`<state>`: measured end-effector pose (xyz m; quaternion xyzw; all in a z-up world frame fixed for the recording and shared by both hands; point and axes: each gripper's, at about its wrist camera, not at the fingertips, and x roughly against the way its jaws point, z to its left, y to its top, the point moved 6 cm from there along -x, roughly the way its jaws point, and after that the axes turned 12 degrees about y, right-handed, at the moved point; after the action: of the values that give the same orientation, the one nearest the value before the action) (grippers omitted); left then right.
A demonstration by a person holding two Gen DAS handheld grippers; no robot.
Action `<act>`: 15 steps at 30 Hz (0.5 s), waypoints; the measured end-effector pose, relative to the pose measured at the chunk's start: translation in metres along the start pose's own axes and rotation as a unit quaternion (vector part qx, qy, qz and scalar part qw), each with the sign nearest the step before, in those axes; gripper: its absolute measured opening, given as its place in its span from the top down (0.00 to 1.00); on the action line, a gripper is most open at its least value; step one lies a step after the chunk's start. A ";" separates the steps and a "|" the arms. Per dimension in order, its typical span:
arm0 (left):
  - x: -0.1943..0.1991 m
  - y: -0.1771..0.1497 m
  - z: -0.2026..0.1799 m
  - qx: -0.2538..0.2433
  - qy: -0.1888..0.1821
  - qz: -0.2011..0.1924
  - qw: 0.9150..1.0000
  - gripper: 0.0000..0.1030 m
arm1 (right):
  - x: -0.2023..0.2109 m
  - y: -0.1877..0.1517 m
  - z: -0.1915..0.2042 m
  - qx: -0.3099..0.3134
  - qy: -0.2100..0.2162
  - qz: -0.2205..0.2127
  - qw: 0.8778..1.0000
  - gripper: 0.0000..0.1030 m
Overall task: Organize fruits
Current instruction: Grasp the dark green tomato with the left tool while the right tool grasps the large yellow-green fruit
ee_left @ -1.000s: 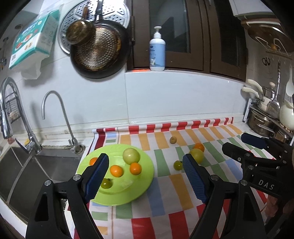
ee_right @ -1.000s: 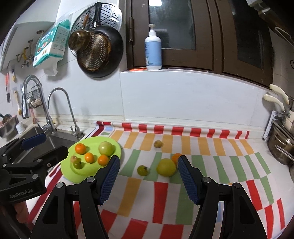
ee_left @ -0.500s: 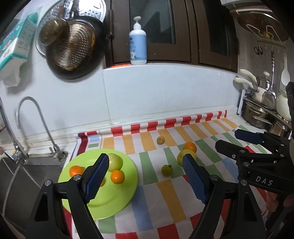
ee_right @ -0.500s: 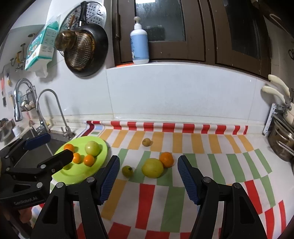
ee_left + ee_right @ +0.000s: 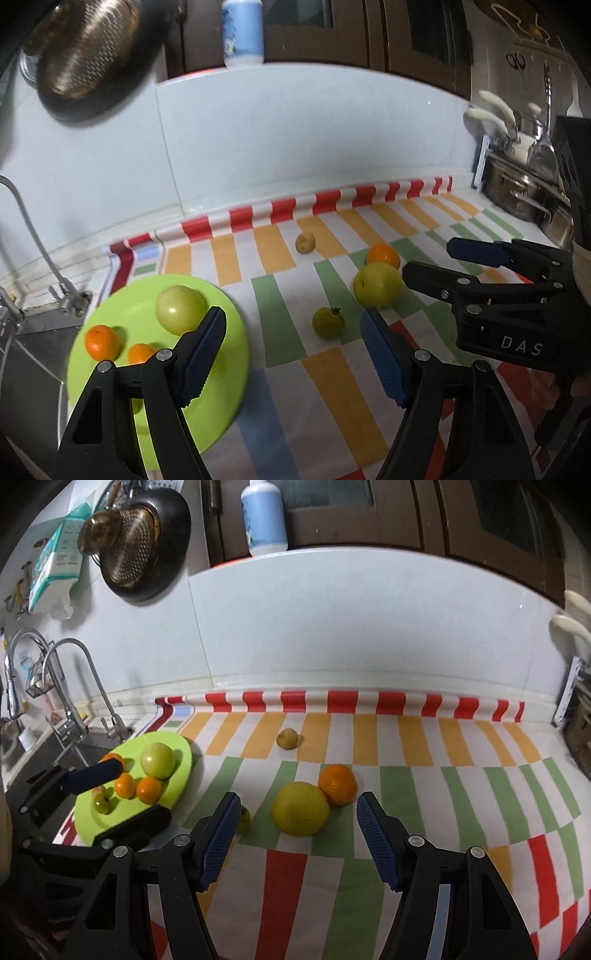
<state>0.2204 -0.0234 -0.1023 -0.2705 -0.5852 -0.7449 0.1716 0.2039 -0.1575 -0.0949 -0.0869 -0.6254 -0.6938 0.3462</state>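
Left gripper (image 5: 293, 345): jaws closing, empty, small green fruit (image 5: 328, 323) ahead.
Right gripper (image 5: 293, 834): half-open, empty; straddle yellow fruit (image 5: 300, 808), avoid orange (image 5: 338, 783).

1. The left wrist view looks down from the sink side, close over the green plate (image 5: 236, 354).
2. The right wrist view faces the backsplash, close above the striped mat (image 5: 406, 782).
3. Both views share the plate and mat.
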 end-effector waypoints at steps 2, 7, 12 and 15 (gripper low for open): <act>-0.008 -0.002 -0.004 -0.005 -0.006 0.010 1.000 0.31 | -0.009 -0.003 -0.004 -0.006 0.004 0.007 1.000 0.36; -0.029 -0.007 -0.014 -0.022 -0.020 0.030 0.999 0.35 | -0.030 -0.008 -0.012 -0.022 0.016 0.025 0.999 0.36; -0.046 -0.010 -0.023 -0.037 -0.032 0.046 0.998 0.41 | -0.047 -0.011 -0.018 -0.029 0.016 0.039 0.999 0.36; -0.055 -0.011 -0.027 -0.040 -0.040 0.056 0.997 0.46 | -0.055 -0.013 -0.021 -0.033 0.020 0.047 0.998 0.36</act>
<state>0.2524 -0.0503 -0.1490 -0.3388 -0.5454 -0.7457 0.1782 0.2437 -0.1571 -0.1402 -0.1137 -0.5909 -0.6985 0.3874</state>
